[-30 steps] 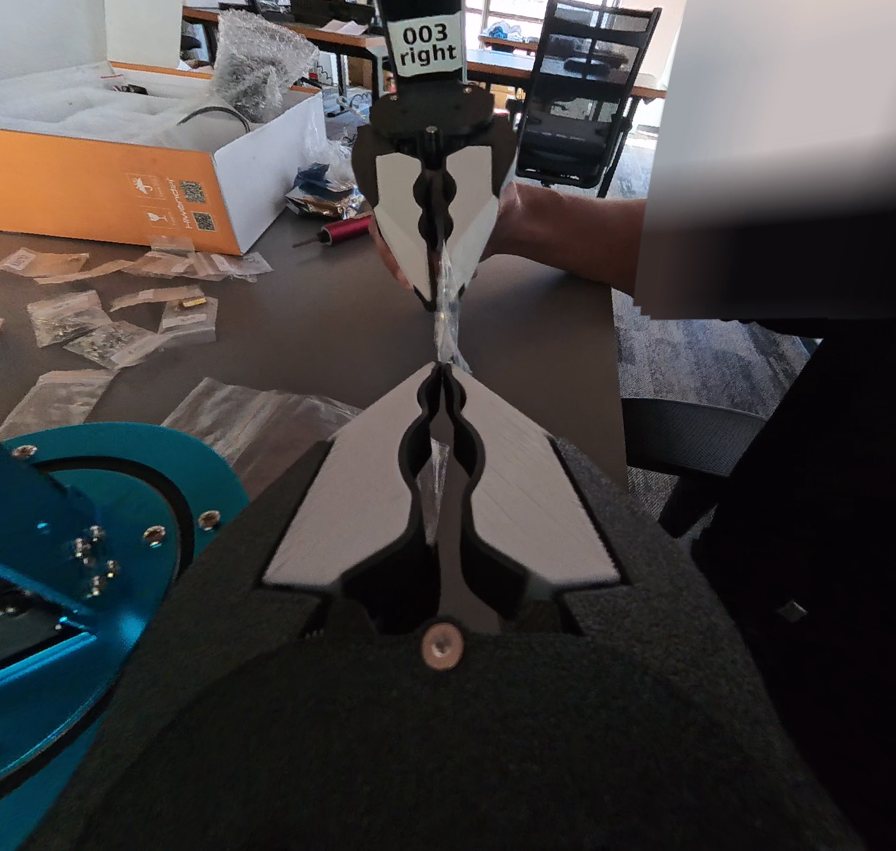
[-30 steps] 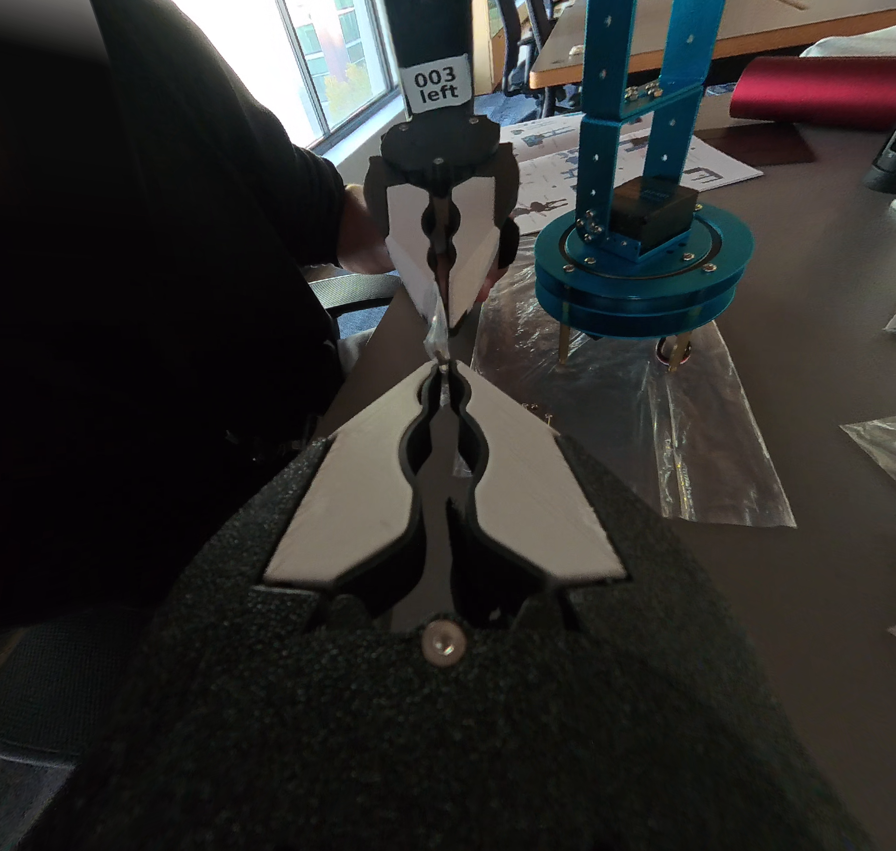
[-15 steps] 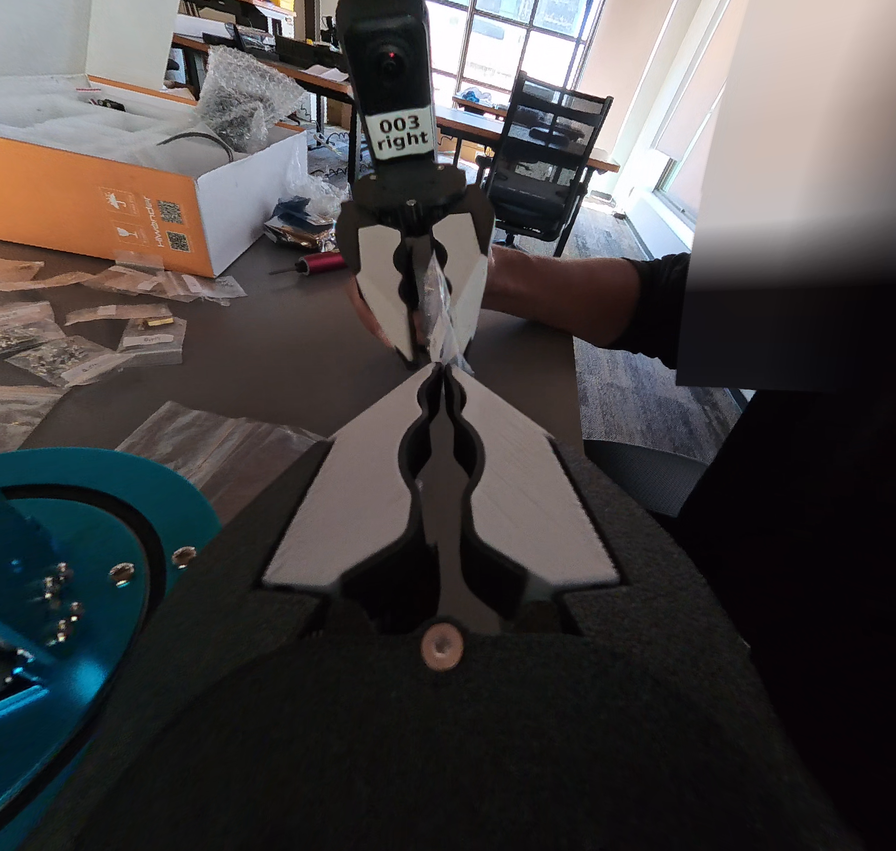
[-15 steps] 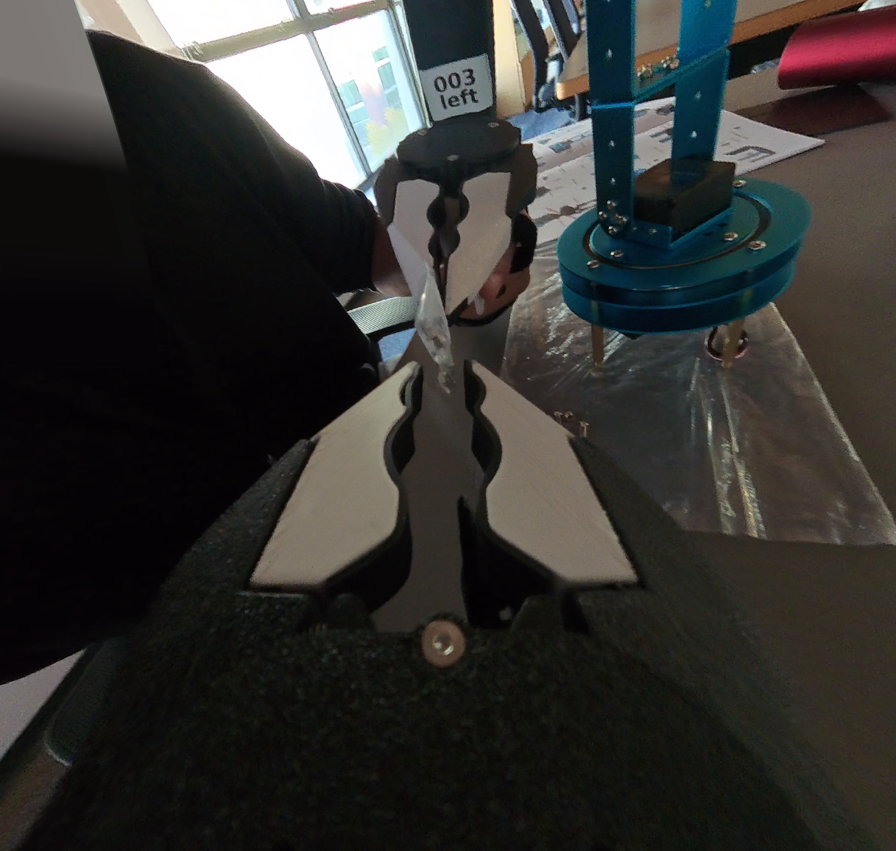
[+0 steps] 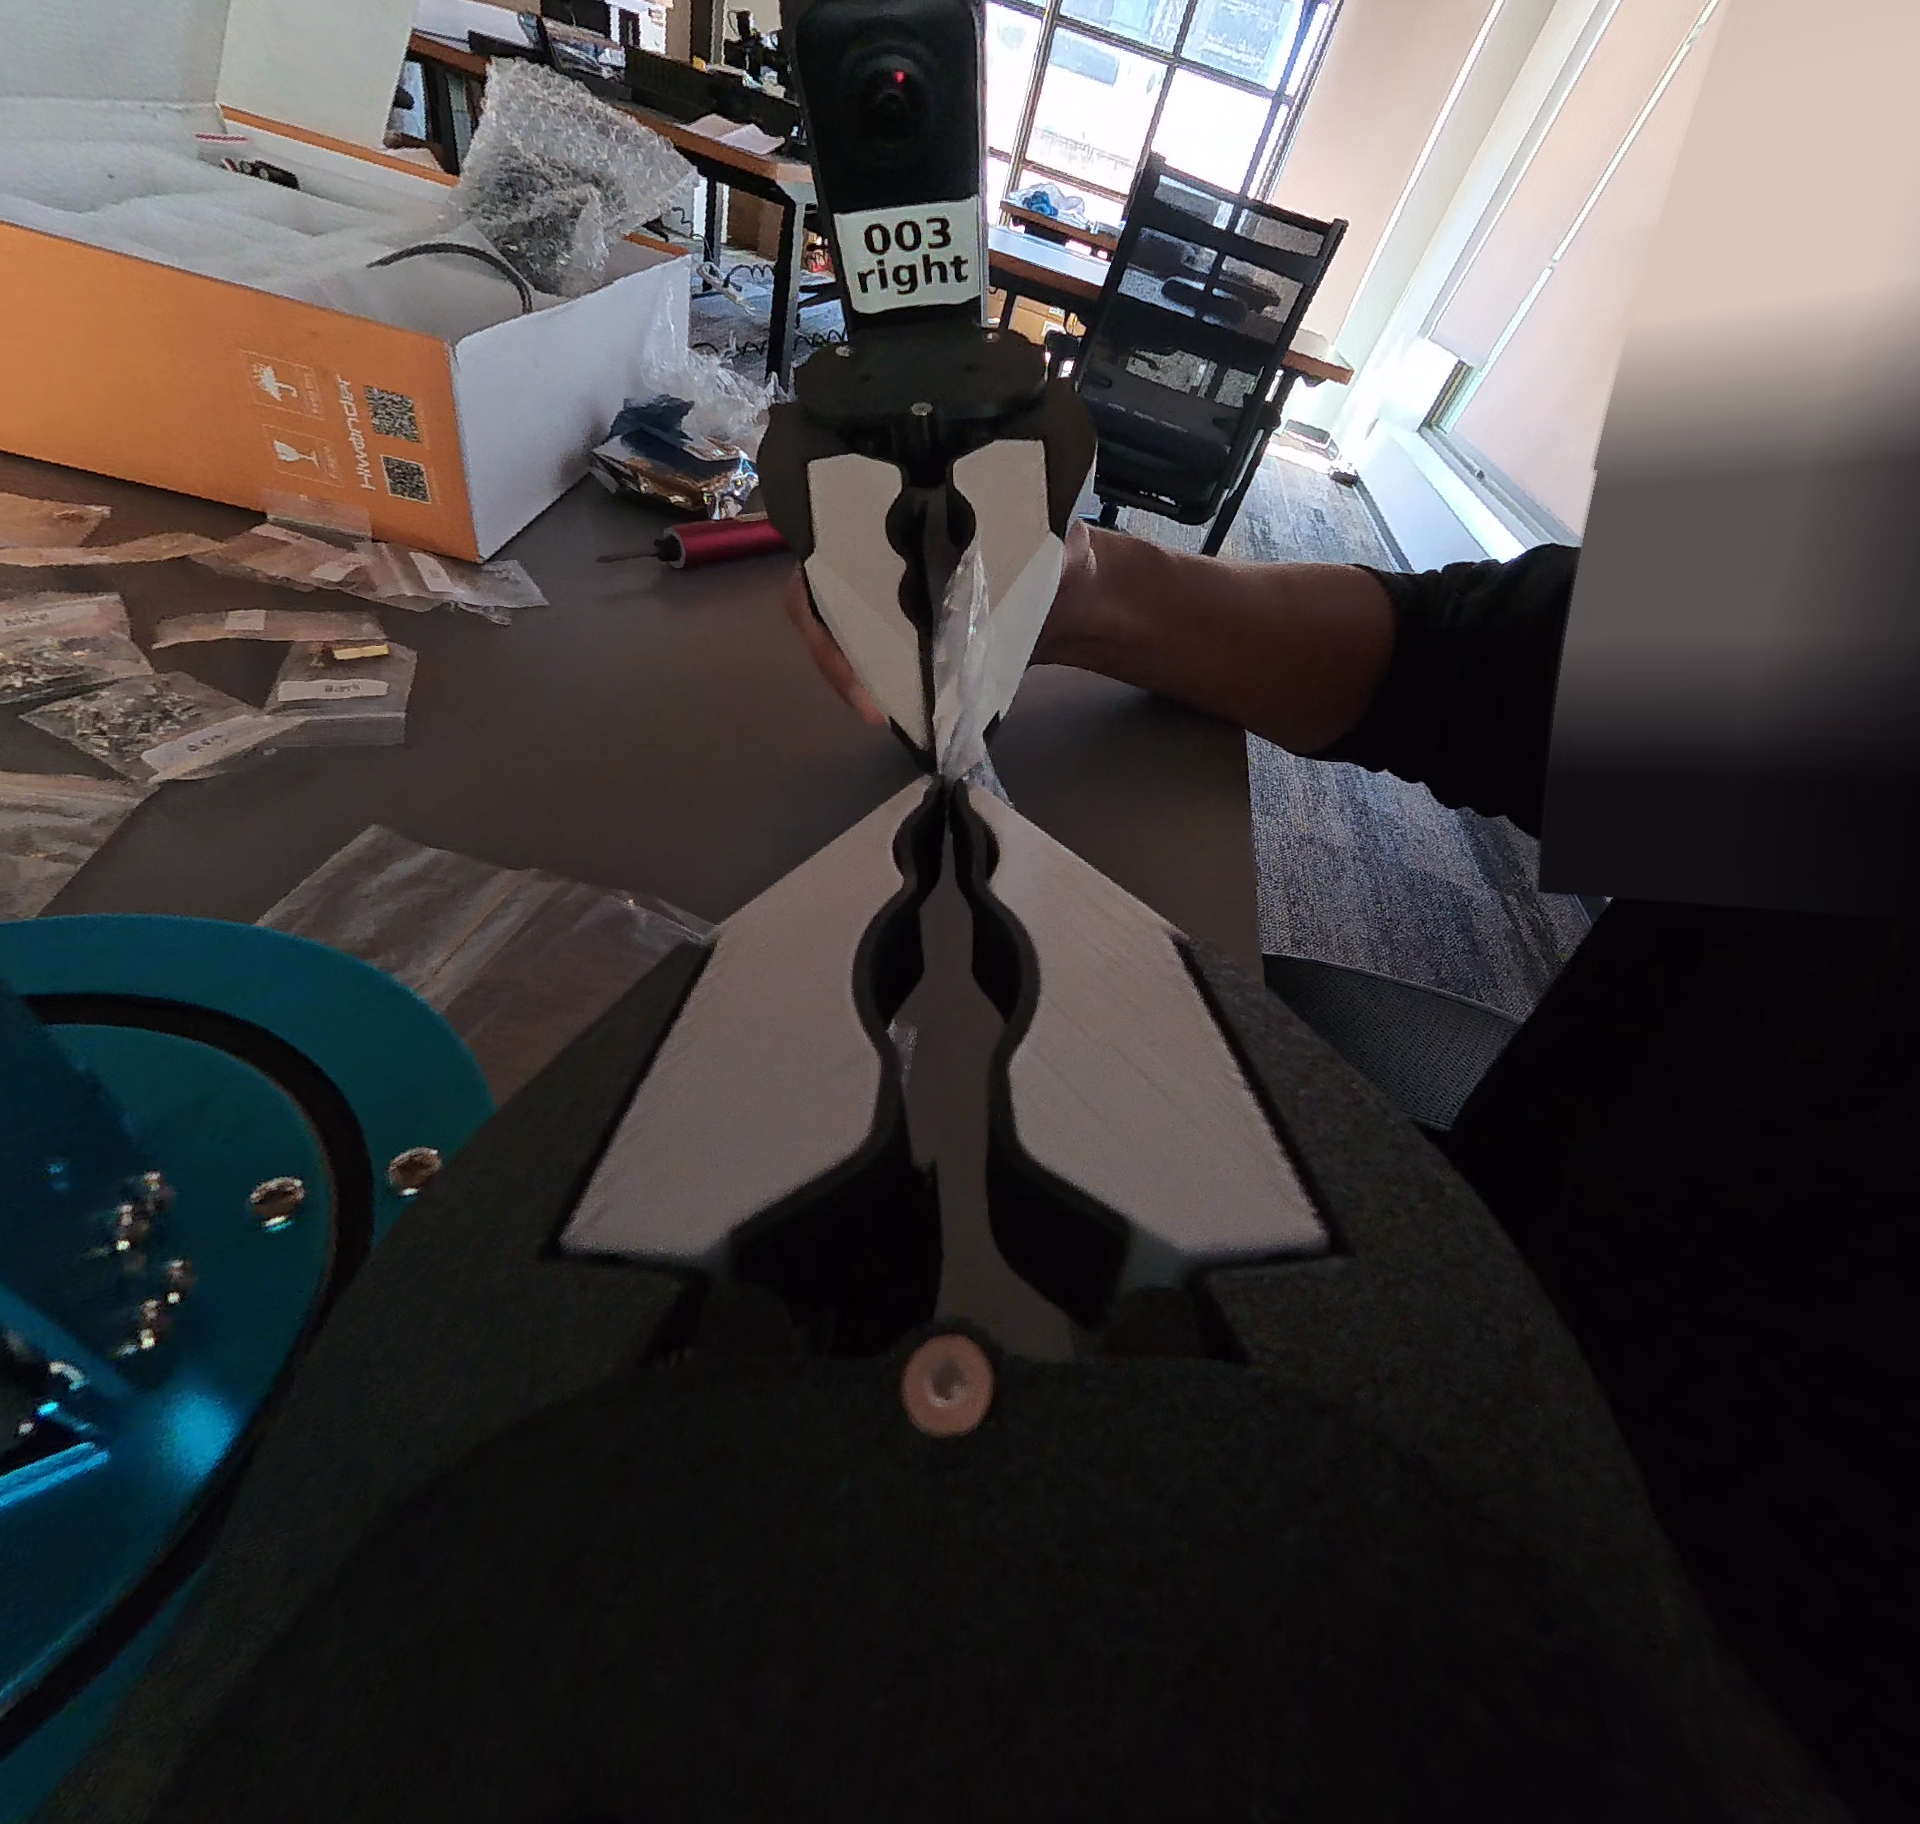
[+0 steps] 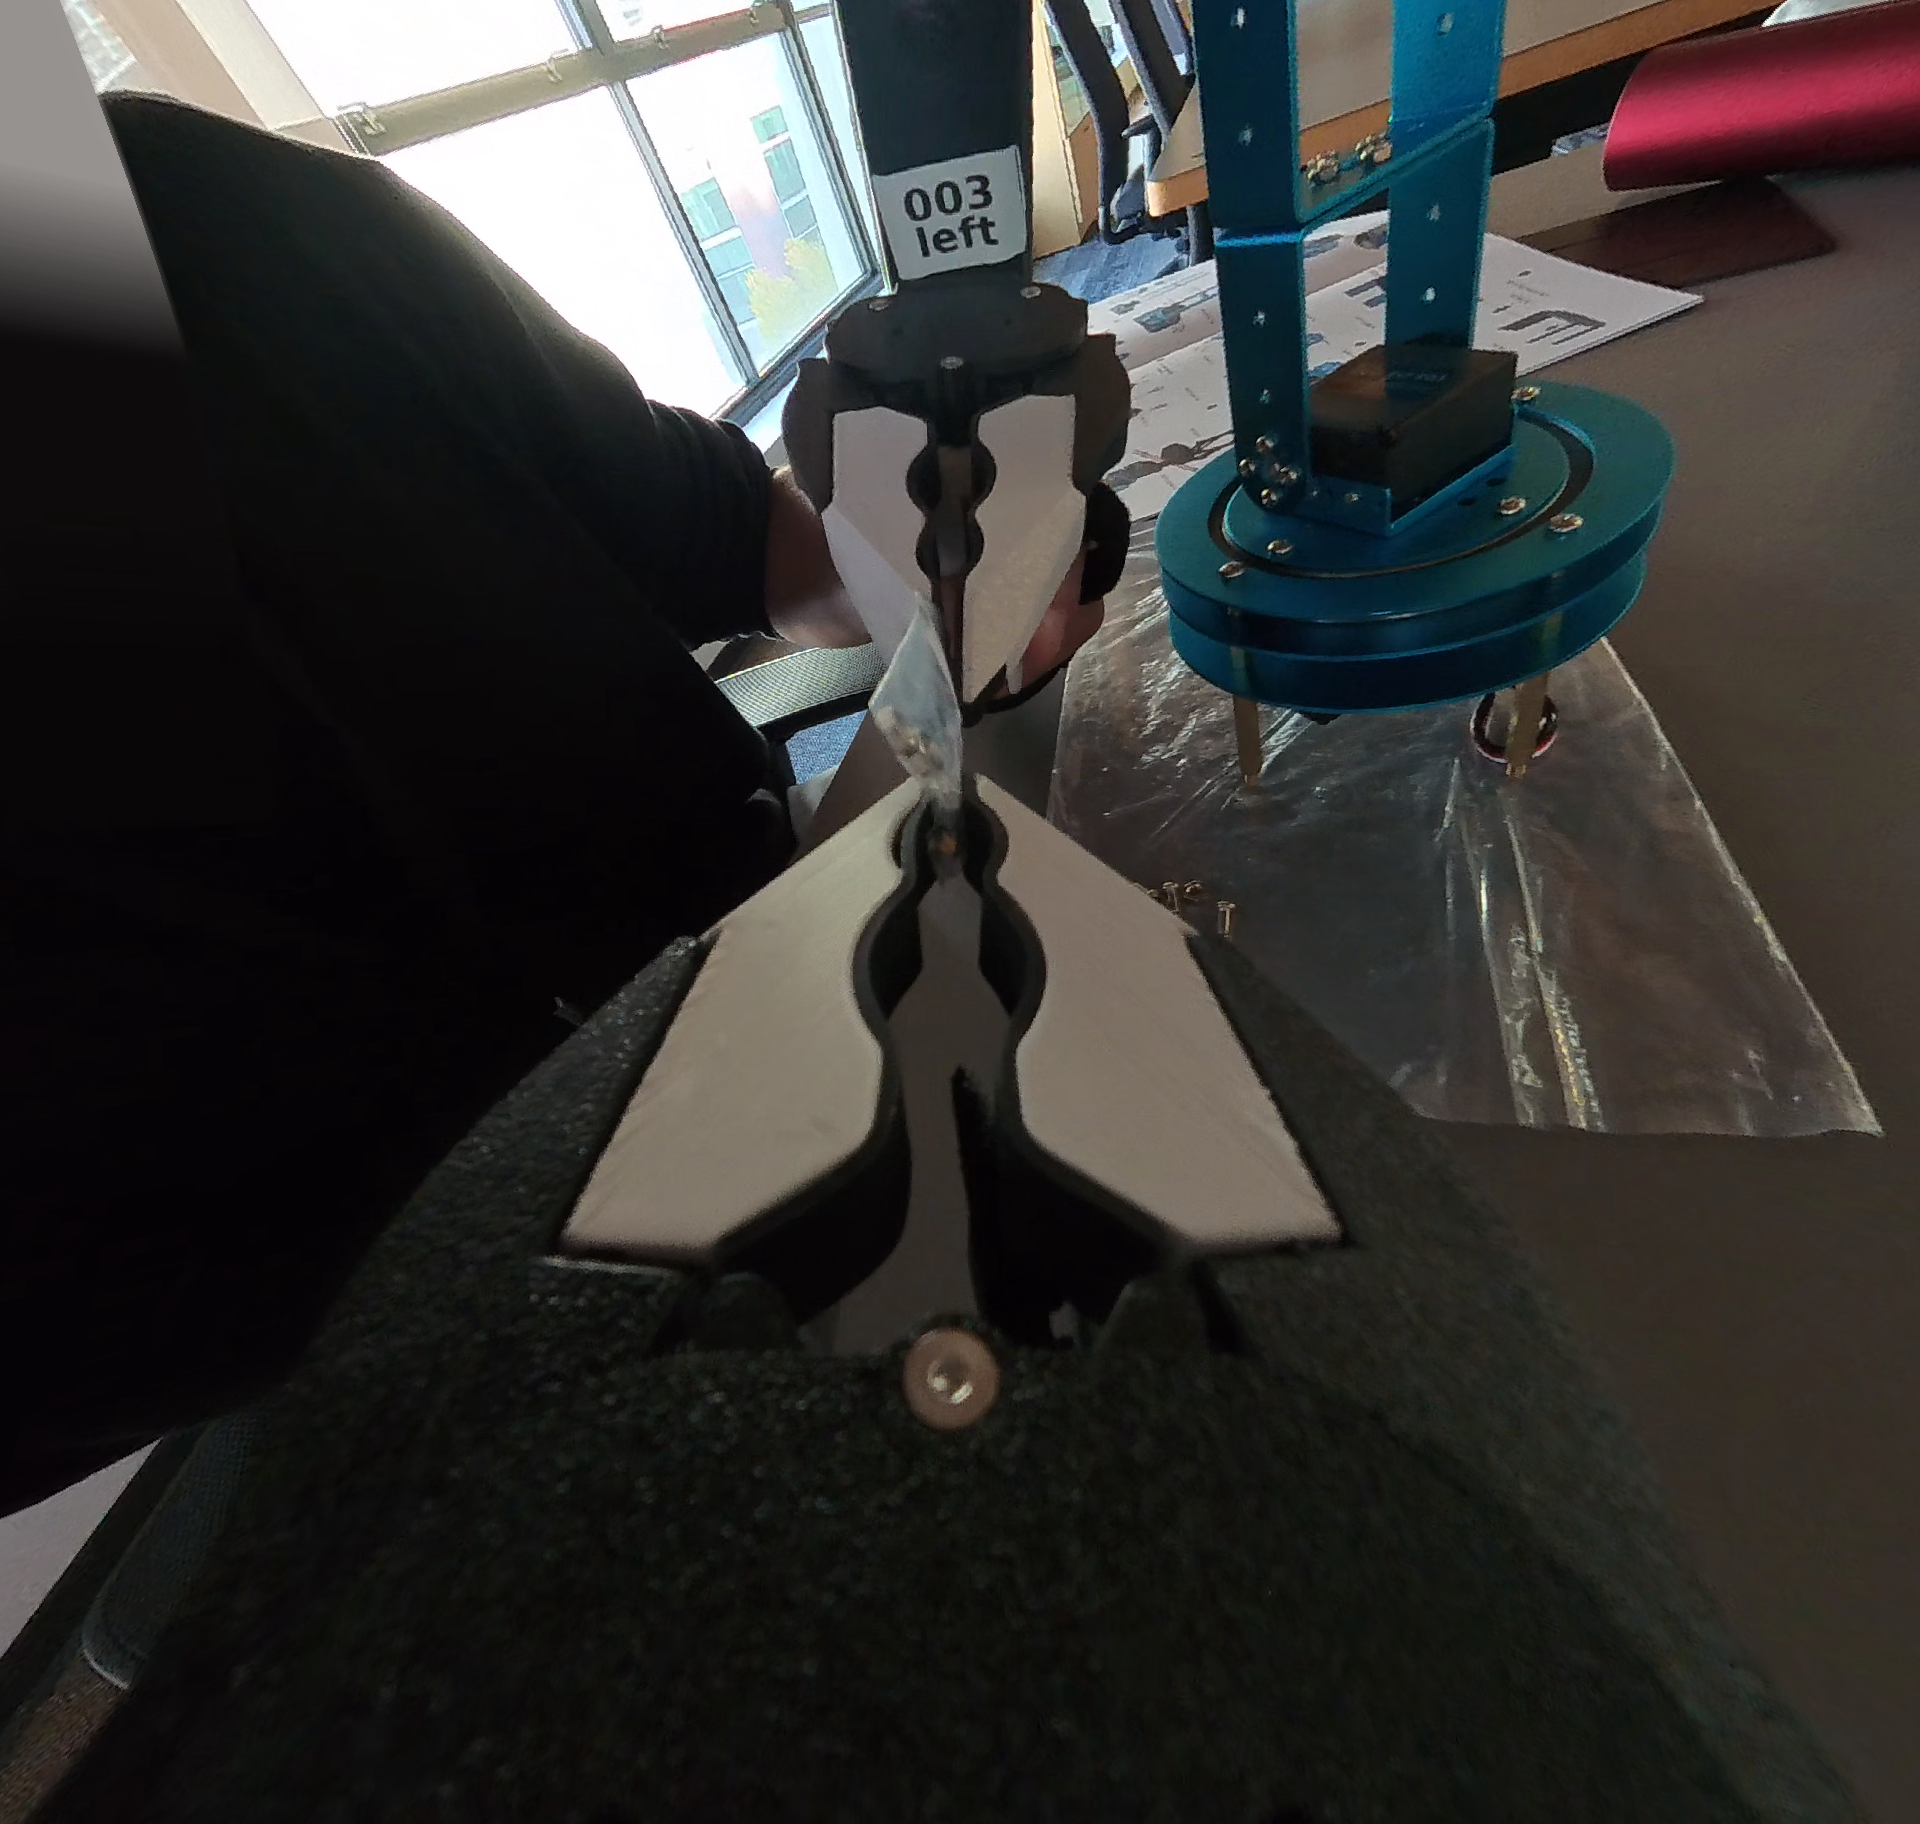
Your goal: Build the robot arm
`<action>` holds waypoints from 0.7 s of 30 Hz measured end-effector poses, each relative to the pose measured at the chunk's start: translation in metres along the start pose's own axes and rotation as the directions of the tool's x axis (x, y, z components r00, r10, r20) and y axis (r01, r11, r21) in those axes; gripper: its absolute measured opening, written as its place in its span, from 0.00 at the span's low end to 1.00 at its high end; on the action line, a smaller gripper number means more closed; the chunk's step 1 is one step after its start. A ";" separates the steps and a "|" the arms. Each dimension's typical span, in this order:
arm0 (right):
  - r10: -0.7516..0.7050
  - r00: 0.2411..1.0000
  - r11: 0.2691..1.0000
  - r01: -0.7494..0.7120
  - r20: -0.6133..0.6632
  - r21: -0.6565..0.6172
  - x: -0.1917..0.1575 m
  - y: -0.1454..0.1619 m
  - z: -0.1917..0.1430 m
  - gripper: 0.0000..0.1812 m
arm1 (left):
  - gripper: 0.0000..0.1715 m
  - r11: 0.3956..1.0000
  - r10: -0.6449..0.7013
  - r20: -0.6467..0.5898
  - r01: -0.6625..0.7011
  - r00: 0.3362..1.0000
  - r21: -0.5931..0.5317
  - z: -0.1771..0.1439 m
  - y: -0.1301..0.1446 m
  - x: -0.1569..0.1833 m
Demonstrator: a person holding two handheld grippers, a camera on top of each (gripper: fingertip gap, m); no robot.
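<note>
Half a second ago the right gripper [image 6: 948, 806] had its fingers spread around the bag's end; now they are pressed on the small clear bag [image 6: 923, 709], and the two grippers stand tip to tip again. One dark table [image 5: 582, 735] carries everything. At 9 o'clock in the left wrist view sits one orange-and-white box [image 5: 312, 403], with several small packets [image 5: 156, 694] of hardware scattered at 8 o'clock of it. One blue metal turntable base [image 6: 1423, 548] with an upright bracket stands at 2 o'clock in the right wrist view, on a clear plastic sheet [image 6: 1455, 922]. One black office chair [image 5: 1195, 372] stands behind the table. One red-handled tool [image 5: 717, 543] lies at 10 o'clock of the right gripper's tips. The left gripper [image 5: 945, 787] has its fingers closed on the other end of the bag, which holds a few small screws and spans the short gap between both pairs of tips, above the table. Two loose screws [image 6: 1195, 899] lie on the sheet's edge.
</note>
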State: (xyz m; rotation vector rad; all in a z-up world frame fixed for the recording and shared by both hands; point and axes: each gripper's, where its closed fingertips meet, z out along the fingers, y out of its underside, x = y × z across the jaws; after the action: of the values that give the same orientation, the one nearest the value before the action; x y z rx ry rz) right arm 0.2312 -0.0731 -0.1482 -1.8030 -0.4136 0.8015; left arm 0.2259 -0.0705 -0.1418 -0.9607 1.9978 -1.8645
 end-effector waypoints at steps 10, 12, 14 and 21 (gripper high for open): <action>0.035 0.999 0.999 -0.034 -0.025 0.035 0.009 -0.004 -0.008 0.01 | 0.02 1.000 -0.013 0.072 0.013 0.997 0.002 -0.001 -0.004 -0.013; 0.017 0.997 1.000 -0.018 -0.075 -0.011 0.017 0.002 -0.008 0.01 | 0.02 0.999 0.018 0.128 -0.014 0.992 -0.028 -0.003 0.001 -0.020; -0.003 0.990 0.996 -0.011 -0.144 -0.091 0.029 0.016 -0.008 0.01 | 0.03 0.994 0.089 0.217 -0.073 0.972 -0.081 -0.006 0.009 -0.031; -0.042 0.969 0.942 -0.044 -0.245 -0.333 0.050 0.061 -0.001 0.01 | 0.00 0.920 0.354 0.352 -0.254 0.866 -0.300 -0.002 0.031 -0.047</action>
State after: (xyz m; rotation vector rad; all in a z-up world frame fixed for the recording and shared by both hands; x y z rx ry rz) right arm 0.2617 -0.0657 -0.2205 -2.1929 -0.4015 0.5144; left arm 0.2512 -0.0413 -0.1835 -0.9269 2.0039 -1.1618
